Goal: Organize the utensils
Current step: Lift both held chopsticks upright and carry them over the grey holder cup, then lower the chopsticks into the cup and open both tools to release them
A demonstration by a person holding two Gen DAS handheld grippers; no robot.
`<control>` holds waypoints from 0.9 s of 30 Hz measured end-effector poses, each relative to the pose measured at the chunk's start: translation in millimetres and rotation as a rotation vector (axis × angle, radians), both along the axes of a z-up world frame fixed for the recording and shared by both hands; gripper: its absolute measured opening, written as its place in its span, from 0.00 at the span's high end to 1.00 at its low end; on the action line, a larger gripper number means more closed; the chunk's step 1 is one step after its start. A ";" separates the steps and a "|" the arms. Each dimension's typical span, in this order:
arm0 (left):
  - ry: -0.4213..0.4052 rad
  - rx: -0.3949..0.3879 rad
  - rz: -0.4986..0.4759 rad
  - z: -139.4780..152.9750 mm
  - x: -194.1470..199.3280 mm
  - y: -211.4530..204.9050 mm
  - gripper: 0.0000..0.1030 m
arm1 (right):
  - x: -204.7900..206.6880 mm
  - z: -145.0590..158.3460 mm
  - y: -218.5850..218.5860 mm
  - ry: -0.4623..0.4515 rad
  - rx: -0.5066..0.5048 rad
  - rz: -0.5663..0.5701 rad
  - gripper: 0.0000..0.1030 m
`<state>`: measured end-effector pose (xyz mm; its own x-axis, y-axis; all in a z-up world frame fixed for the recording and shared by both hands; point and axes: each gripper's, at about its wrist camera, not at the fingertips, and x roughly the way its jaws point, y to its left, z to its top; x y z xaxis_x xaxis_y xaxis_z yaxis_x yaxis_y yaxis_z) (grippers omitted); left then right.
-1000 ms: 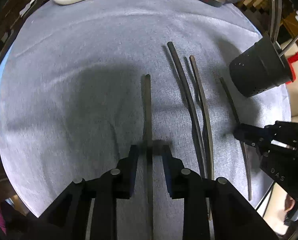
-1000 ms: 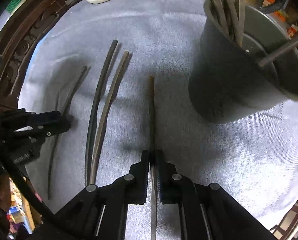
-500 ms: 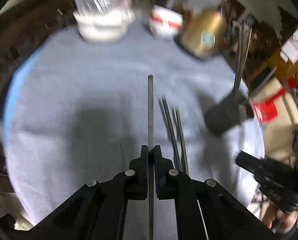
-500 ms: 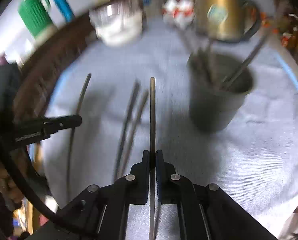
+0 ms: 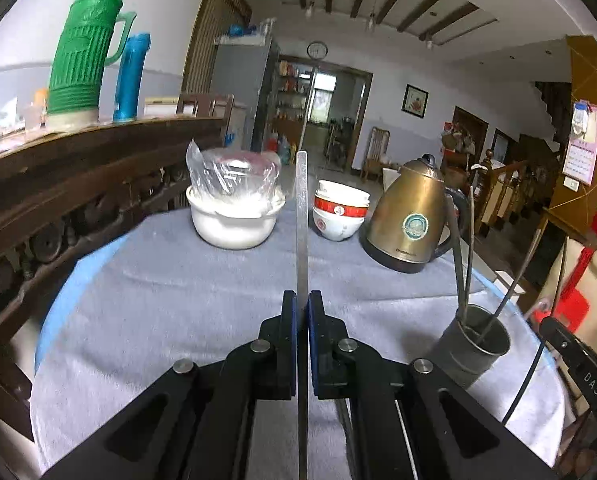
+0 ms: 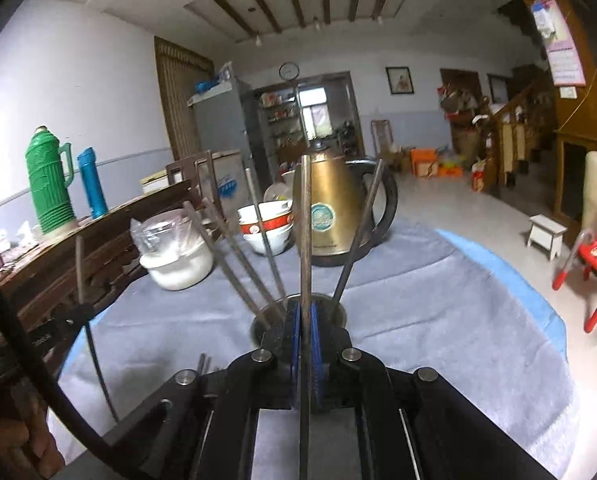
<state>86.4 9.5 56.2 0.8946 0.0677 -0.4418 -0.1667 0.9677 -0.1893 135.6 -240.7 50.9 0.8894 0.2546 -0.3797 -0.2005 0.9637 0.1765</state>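
Observation:
My left gripper [image 5: 302,300] is shut on a dark chopstick [image 5: 301,220] that stands upright, lifted off the grey cloth. My right gripper [image 6: 304,308] is shut on another chopstick [image 6: 305,220], also upright, directly in front of the dark utensil cup [image 6: 266,324]. The cup holds several chopsticks [image 6: 234,256] leaning outward. In the left wrist view the cup [image 5: 476,344] stands at the lower right. The left gripper's chopstick also shows at the left of the right wrist view [image 6: 80,268]. Two chopstick ends [image 6: 203,362] lie on the cloth left of my right gripper.
A brass kettle [image 5: 412,220], stacked red-and-white bowls [image 5: 340,212] and a white pot with plastic wrap [image 5: 234,208] stand at the table's far side. A carved wooden bench back [image 5: 78,184] runs along the left. The blue table edge [image 6: 510,276] curves at right.
Both grippers closed on chopsticks, lifted them off the cloth and tilted them upright. The views swung from the tabletop up to the room. The right gripper now sits over the cup.

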 end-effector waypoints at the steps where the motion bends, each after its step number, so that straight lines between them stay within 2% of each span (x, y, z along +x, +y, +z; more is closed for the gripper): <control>1: 0.000 0.012 0.000 -2.4 -0.2 -1.8 0.95 | 1.4 -2.4 2.7 -0.008 -0.014 -0.005 0.94; 4: -0.004 0.033 0.008 -11.5 -3.7 0.5 0.95 | -5.2 -2.6 -6.5 0.004 -0.025 0.000 0.94; 12: -0.039 0.053 -0.007 0.6 -44.8 5.2 0.94 | -48.0 5.8 -20.5 -0.006 -0.045 0.014 0.94; 20: -0.033 -0.003 -0.029 9.1 -85.0 16.8 0.93 | -83.7 13.9 -40.5 0.015 0.002 0.017 0.94; 27: -0.019 -0.054 -0.029 9.4 -98.0 24.0 0.92 | -102.8 15.9 -52.0 0.039 0.036 -0.002 0.94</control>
